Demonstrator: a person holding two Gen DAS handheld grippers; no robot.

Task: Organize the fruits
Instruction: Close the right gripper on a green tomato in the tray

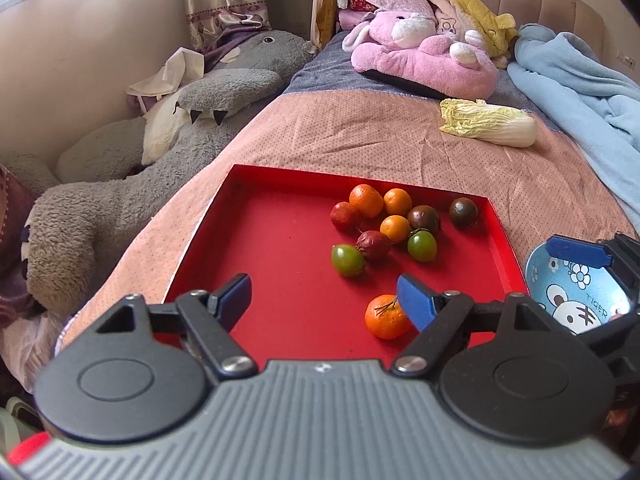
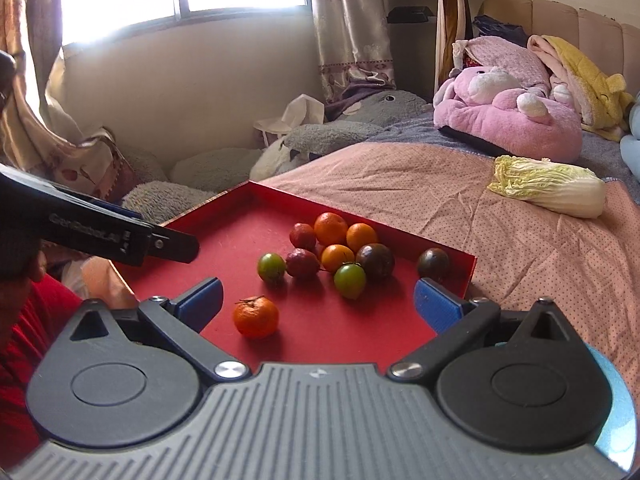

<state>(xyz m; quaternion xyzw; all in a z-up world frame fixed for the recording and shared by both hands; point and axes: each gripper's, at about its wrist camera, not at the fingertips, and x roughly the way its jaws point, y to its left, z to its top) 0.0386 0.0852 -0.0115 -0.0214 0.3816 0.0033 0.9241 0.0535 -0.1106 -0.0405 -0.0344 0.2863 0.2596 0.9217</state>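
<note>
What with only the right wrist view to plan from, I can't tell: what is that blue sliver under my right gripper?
Observer: A blue bowl with a cartoon tiger, sitting beside the red tray's right edge.
Operator: Anything in it?
Observer: No fruit in the part I can see; the right gripper hangs over it and hides some of it.
Operator: Is the left gripper open?
Observer: Yes, the left gripper has its jaws wide apart, and the lone mandarin lies right by its right finger.
</note>
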